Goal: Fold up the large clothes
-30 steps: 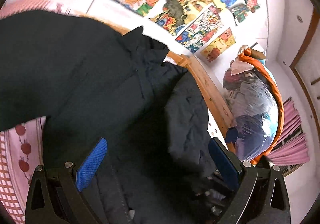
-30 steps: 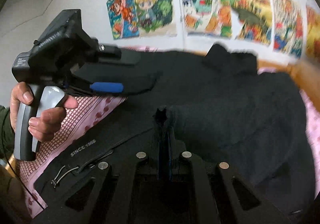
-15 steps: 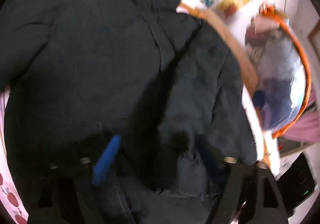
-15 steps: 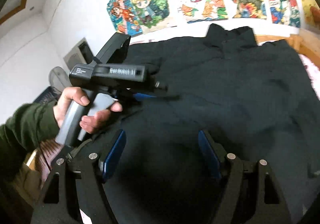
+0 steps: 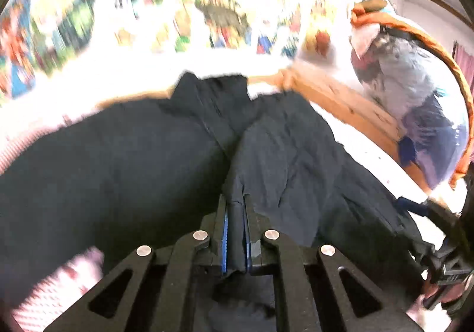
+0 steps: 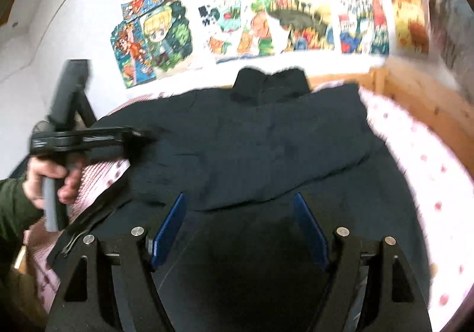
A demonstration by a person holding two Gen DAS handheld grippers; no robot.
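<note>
Since the earlier frames, both claws have traded roles: the left gripper, then spread wide over the cloth, now has its blue pads pinched together on a fold of the black jacket, while the right gripper, then clamped on the cloth, now stands well open with nothing between its blue pads. The left wrist view is heavily blurred, especially its far half.

Garment: a large black jacket with a stand-up collar at the far end, lying front side up on a bed with a pink patterned sheet. Its matte fabric shows soft creases; a closed front placket runs from the collar toward the near edge. One sleeve is folded across the body, forming a raised diagonal layer. A hem edge with a small cord hangs at the near left.

In the right wrist view, the left gripper appears at the left, held by a hand in a dark green sleeve, its tip at the jacket's left side.

Surroundings: a wooden bed frame on the right, cartoon posters on the far wall, and an orange-trimmed clear bag of clothes beyond the frame.
</note>
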